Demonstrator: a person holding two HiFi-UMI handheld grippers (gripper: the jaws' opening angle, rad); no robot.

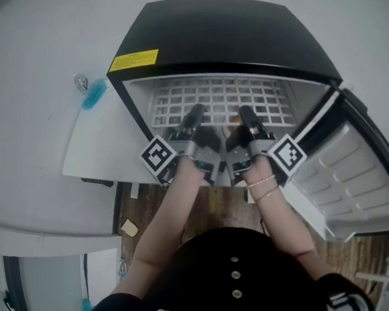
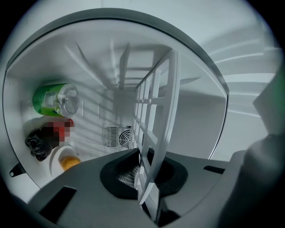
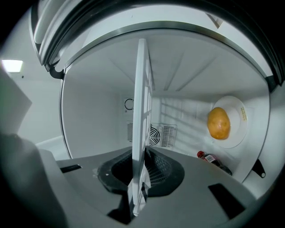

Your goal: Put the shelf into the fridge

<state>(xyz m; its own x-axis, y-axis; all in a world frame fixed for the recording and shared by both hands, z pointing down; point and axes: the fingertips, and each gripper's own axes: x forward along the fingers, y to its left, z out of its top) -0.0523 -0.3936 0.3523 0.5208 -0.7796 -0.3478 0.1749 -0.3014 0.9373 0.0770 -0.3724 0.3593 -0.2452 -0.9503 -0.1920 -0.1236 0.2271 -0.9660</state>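
The left tool and right tool are each clamping narrowly on the front edge of the shelf, which is lying mostly inside the fridge near its top, leaving, I judge, only final seating and release.

Too small to read: print on the yellow label atop the fridge. Hidden behind left gripper and right gripper, head view: near edge of the shelf. Under a mosaic patch, left gripper view: neck of the dark bottle. Cut off by the right gripper's body: lower part of a red-capped bottle.
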